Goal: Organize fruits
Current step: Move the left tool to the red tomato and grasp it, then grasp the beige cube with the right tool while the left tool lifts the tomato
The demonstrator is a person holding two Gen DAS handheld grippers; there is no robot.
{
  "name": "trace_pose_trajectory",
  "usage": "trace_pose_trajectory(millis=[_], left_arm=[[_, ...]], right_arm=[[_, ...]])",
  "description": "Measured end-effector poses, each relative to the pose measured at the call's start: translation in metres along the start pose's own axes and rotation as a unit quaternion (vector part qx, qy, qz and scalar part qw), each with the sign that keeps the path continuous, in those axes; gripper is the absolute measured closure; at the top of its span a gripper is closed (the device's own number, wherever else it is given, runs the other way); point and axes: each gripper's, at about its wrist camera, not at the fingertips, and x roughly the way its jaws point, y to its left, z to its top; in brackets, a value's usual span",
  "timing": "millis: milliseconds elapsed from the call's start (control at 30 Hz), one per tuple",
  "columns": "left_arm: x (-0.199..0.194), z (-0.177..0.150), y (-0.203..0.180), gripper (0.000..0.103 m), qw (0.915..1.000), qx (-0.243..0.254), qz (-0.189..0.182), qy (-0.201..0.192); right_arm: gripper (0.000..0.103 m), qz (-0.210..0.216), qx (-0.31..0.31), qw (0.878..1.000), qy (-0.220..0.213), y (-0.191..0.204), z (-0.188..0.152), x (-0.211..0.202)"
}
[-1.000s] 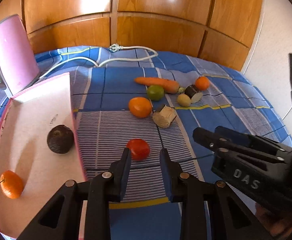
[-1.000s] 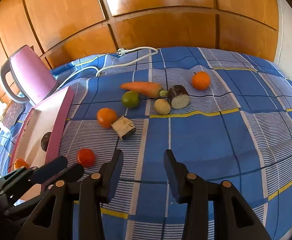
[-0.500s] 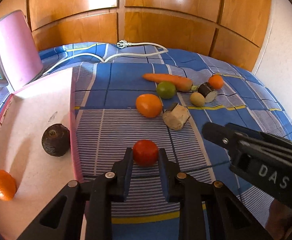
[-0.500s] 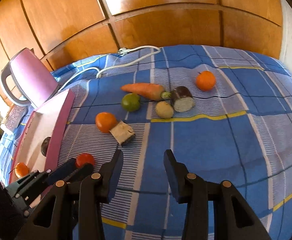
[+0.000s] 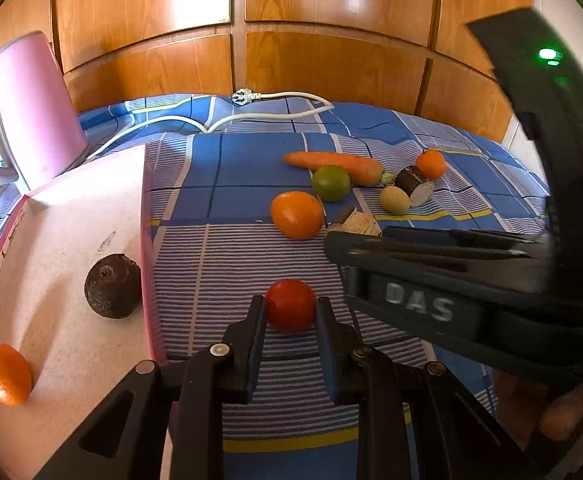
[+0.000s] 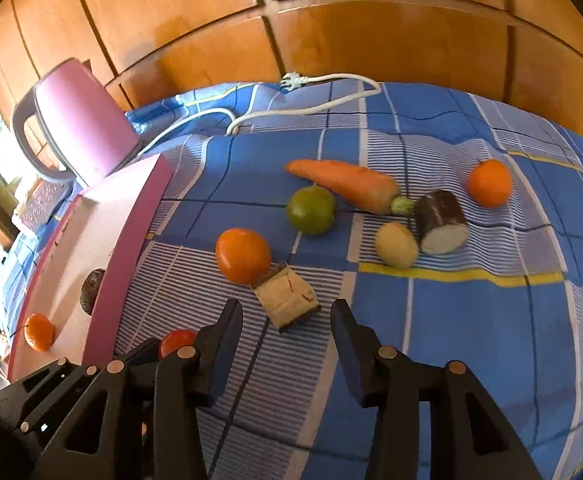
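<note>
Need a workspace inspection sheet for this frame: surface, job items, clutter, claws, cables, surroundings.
Surface: blue checked cloth, wrinkled near the far fruit.
Job's things: pink tray holds a dark round fruit and a small orange. On the cloth: red tomato, large orange, green fruit, far orange, yellow fruit.
Clutter: carrot, cut dark-skinned piece, pale wedge.
Claws: left claw shut on the red tomato; right claw opening, nothing gripped, the pale wedge just ahead.
Cables: white cord with plug, unplugged, at the far edge.
Surroundings: pink kettle, wooden panels.
</note>
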Motion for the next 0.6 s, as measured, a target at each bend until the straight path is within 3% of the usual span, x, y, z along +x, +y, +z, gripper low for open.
trace_pose_trajectory(millis=[100,200,600], left_arm=[[0.0,-0.001,0.0,0.078,1.0,0.001,0.0,-0.001],[0.0,-0.001,0.001,0.078,1.0,0.001,0.0,-0.001],[-0.009,-0.004,0.0,0.079,0.9999,-0.007,-0.006,0.004]], right_arm=[[0.057,0.005,-0.001,1.0,0.003,0.001,0.001,0.006],[0.07,0.002,0.0,1.0,-0.003,0.0,0.001,0.006],[0.071,0.007,0.025,0.999,-0.021,-0.01,-0.015,-0.024]])
